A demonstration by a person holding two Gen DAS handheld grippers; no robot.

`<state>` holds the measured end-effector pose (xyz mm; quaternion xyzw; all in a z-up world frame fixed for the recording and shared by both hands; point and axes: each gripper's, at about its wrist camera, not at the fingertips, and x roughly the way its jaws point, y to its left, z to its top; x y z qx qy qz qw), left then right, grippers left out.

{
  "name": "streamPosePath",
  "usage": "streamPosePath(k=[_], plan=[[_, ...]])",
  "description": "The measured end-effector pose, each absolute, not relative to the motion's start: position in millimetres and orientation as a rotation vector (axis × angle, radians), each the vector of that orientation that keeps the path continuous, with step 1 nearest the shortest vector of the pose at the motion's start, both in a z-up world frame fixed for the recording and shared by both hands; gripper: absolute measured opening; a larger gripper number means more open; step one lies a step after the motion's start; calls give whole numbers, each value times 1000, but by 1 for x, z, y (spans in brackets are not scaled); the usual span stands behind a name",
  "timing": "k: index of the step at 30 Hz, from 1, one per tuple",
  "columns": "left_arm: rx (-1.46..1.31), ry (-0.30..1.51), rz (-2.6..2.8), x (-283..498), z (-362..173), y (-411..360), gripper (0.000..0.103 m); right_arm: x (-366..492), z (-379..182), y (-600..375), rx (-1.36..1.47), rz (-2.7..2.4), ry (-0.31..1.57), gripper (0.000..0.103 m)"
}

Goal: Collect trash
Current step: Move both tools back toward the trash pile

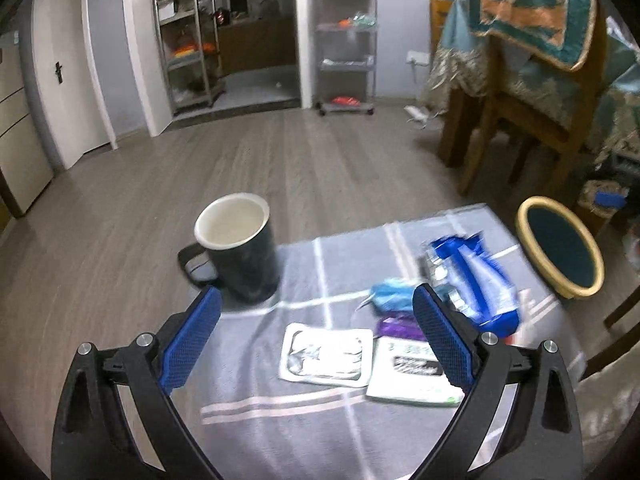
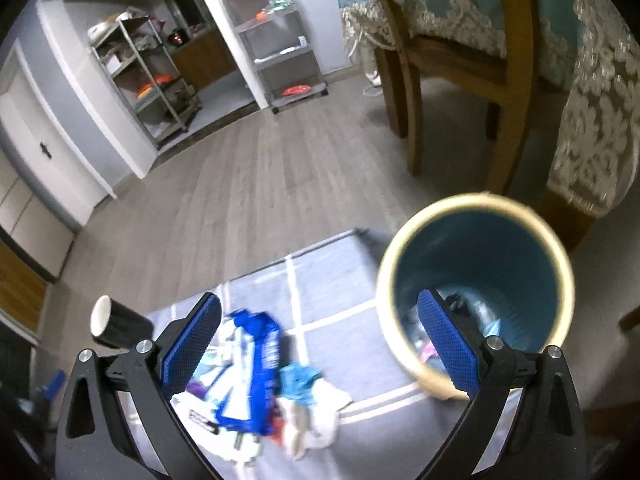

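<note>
Trash lies on a grey checked tablecloth (image 1: 280,420): a blue and white wrapper (image 1: 480,280), a crumpled light-blue piece (image 1: 390,298), a purple wrapper (image 1: 396,328), a silver foil tray (image 1: 326,354) and a white printed packet (image 1: 408,376). My left gripper (image 1: 316,312) is open and empty above the foil tray. A teal bin with a cream rim (image 1: 560,248) stands off the table's right edge. In the right wrist view my right gripper (image 2: 318,316) is open and empty, between the blue wrapper (image 2: 252,372) and the bin (image 2: 476,292), which holds some trash.
A black mug with a white inside (image 1: 240,248) stands at the table's far left, also in the right wrist view (image 2: 116,322). Wooden chairs (image 1: 520,120) and a draped table are behind the bin. Metal shelf racks (image 1: 346,40) stand by the far wall.
</note>
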<state>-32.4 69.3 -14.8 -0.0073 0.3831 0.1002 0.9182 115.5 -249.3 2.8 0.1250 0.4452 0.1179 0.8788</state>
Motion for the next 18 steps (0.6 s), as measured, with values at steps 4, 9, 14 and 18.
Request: streamPosePath(k=[4,9,14,18], plan=[[-7,861,237,-31,-41,81,95,114,-8,-220,195,263,961,98],[-66,901,263,-28,-67,92,95,120,-26,-190,133,288,1007,98],[-62,961,274,-20,-92,94,95,126,-46,-172,127,291,1060,98],[-72,1007,275,-11,-115,96,95,129,-65,-158,103,294,1098,98]])
